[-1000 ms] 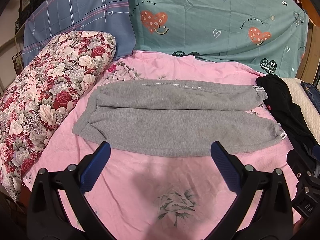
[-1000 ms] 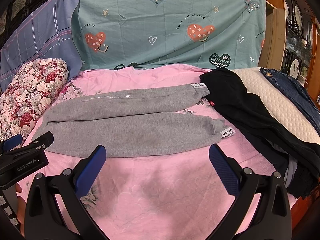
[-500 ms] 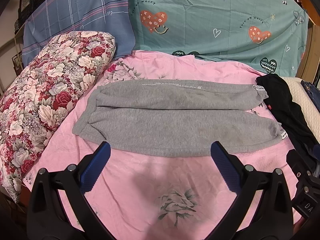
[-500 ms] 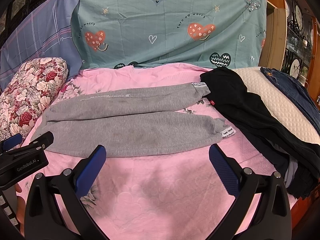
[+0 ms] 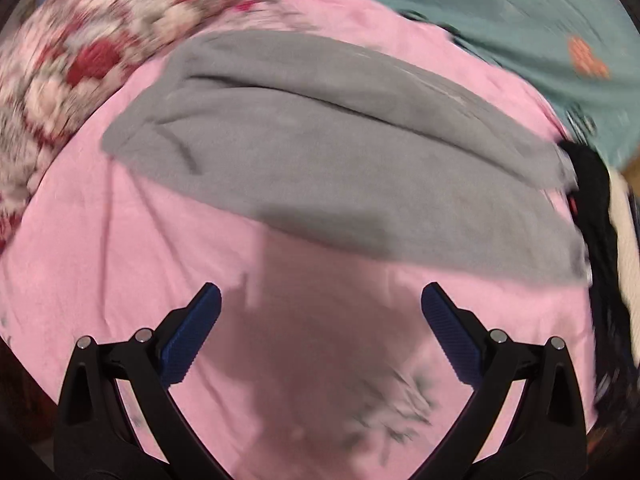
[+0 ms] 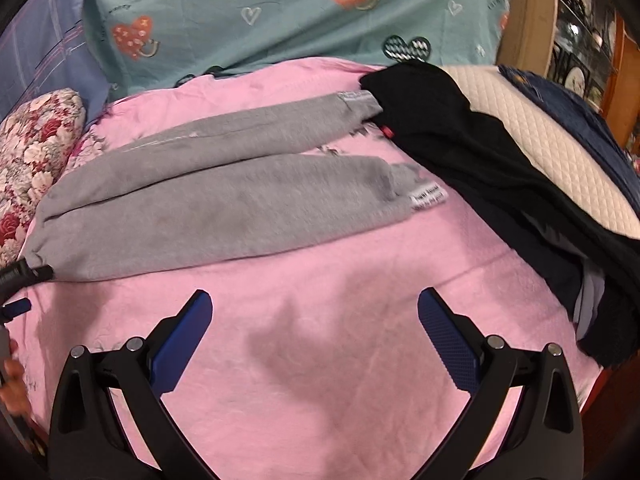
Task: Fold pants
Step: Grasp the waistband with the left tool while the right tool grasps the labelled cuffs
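Observation:
Grey sweatpants [image 5: 340, 152] [image 6: 208, 208] lie flat on a pink bedsheet [image 5: 120, 272] [image 6: 340, 312], waistband to the left, leg cuffs to the right, a white label [image 6: 429, 198] on the near cuff. My left gripper [image 5: 320, 304] hovers open over the sheet just short of the pants' near edge; that view is blurred. My right gripper [image 6: 314, 304] is open above bare sheet below the near leg. In the right wrist view the left gripper's tip [image 6: 24, 276] shows at the far left, at the waistband corner.
A floral pillow [image 5: 72, 64] [image 6: 32, 148] lies at the left. Teal heart-print bedding [image 6: 280, 16] stands behind. Black garments [image 6: 500, 168], a cream quilted pad [image 6: 552, 148] and dark blue denim [image 6: 580, 112] pile up at the right. A hand [image 6: 10, 380] shows at the left edge.
Both grippers have moved forward and down toward the pants, which now fill more of each view. The left view has tilted and blurred with motion. Both stay open.

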`<state>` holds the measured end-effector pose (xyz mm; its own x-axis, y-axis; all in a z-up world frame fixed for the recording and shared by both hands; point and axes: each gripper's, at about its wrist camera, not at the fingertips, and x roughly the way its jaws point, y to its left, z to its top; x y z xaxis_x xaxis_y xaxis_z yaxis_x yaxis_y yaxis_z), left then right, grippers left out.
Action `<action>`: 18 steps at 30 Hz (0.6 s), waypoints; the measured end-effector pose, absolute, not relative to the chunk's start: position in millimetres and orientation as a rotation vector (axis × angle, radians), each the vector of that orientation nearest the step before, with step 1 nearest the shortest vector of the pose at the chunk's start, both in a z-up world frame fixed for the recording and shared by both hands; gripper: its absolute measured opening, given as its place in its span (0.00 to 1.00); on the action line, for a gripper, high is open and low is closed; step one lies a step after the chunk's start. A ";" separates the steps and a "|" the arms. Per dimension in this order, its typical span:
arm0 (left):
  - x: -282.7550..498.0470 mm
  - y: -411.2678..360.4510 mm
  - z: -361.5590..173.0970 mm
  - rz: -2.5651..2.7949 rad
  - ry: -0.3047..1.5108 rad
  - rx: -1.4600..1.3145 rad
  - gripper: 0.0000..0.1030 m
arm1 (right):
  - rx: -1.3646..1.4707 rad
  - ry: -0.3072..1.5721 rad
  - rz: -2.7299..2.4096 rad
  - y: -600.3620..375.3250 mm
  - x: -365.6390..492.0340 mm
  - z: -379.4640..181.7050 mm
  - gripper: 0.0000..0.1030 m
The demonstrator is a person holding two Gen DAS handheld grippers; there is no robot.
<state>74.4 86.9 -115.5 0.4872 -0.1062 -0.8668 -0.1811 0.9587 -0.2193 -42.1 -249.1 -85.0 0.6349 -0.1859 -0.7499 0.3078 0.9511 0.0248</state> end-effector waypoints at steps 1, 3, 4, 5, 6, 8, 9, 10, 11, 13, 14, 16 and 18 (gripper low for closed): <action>82.6 104.8 -119.4 0.076 1.068 -0.340 0.98 | 0.165 0.835 -0.290 -252.9 -44.6 -85.0 0.99; 101.3 141.2 -129.2 0.121 1.093 -0.419 0.98 | 0.172 0.825 -0.300 -256.8 -48.4 -82.1 0.99; 109.6 158.4 -135.4 0.137 1.108 -0.463 0.98 | 0.175 0.821 -0.305 -259.3 -49.9 -81.7 0.99; 115.3 171.4 -139.8 0.142 1.118 -0.509 0.98 | 0.177 0.818 -0.307 -261.0 -52.5 -81.3 0.99; 120.1 183.0 -144.6 0.146 1.127 -0.553 0.98 | 0.178 0.817 -0.309 -261.6 -52.3 -81.1 0.99; 126.7 203.5 -155.4 0.146 1.142 -0.654 0.97 | 0.179 0.818 -0.317 -265.2 -53.0 -81.7 0.99; 130.0 212.0 -157.1 0.139 1.130 -0.690 0.96 | 0.179 0.821 -0.324 -266.8 -52.7 -81.8 0.99; 132.3 221.3 -156.6 0.145 1.106 -0.724 0.89 | 0.180 0.822 -0.329 -269.2 -52.5 -82.1 0.99; 135.1 228.7 -156.6 0.159 1.091 -0.745 0.82 | 0.179 0.823 -0.336 -271.4 -52.7 -82.4 0.99; 142.9 246.5 -158.7 0.184 1.083 -0.789 0.36 | 0.173 0.825 -0.357 -276.9 -53.3 -81.8 0.99; 147.2 254.9 -163.1 0.207 1.102 -0.817 0.28 | 0.168 0.826 -0.365 -280.4 -52.6 -80.8 0.99; 151.9 263.9 -166.5 0.194 1.112 -0.877 0.20 | 0.165 0.829 -0.373 -291.2 -50.4 -77.7 0.99; 152.4 263.0 -164.6 0.176 1.095 -0.870 0.18 | 0.202 0.847 -0.354 -310.5 -43.4 -73.6 0.99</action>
